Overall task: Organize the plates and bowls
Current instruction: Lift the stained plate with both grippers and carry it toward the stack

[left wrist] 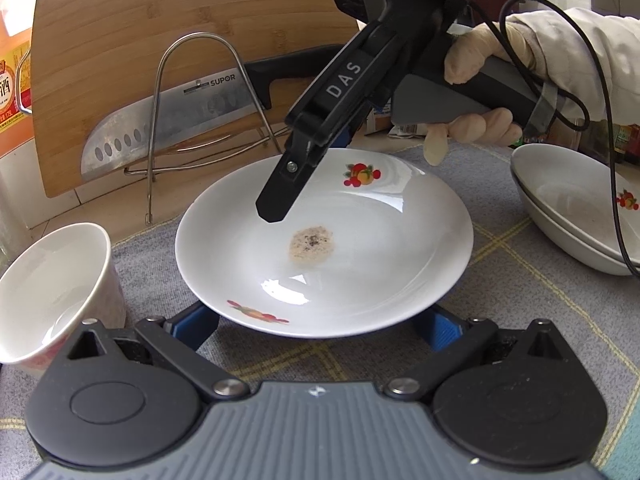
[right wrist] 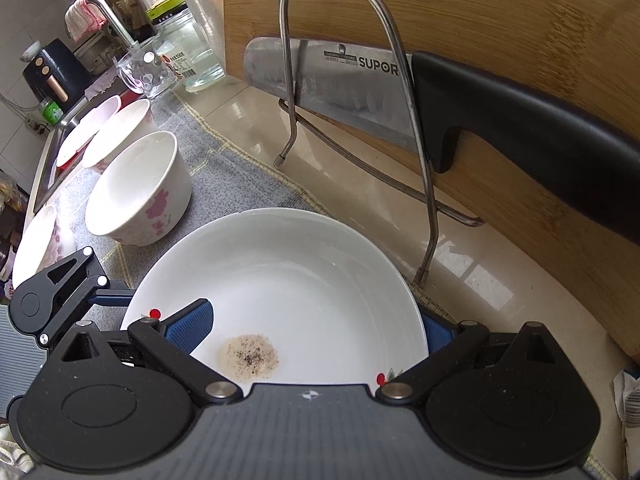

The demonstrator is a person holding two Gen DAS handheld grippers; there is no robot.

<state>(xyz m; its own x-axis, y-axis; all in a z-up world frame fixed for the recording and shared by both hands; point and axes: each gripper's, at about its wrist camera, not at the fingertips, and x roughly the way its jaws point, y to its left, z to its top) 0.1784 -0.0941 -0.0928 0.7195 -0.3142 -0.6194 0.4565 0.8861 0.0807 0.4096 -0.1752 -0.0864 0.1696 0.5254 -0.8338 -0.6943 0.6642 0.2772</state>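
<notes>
A white plate [left wrist: 380, 240] with fruit decals and a brown speckled stain lies on the grey checked mat; it also shows in the right wrist view [right wrist: 288, 280]. My left gripper [left wrist: 320, 326] is open, its blue pads low at the plate's near rim, partly hidden under it. My right gripper [right wrist: 316, 328] straddles the plate's far rim: one finger lies over the plate, the other outside below the rim. From the left view it [left wrist: 280, 200] reaches down over the plate. A stack of two plates [left wrist: 576, 208] sits at the right. White floral bowls [right wrist: 140, 188] stand to the left.
A bamboo cutting board [right wrist: 500, 40] and a Supor knife [right wrist: 340, 80] lean in a wire rack [right wrist: 400, 80] behind the plate. A tilted white bowl [left wrist: 52, 292] is near my left gripper. Glass jars [right wrist: 192, 60] and a sink [right wrist: 60, 132] lie at far left.
</notes>
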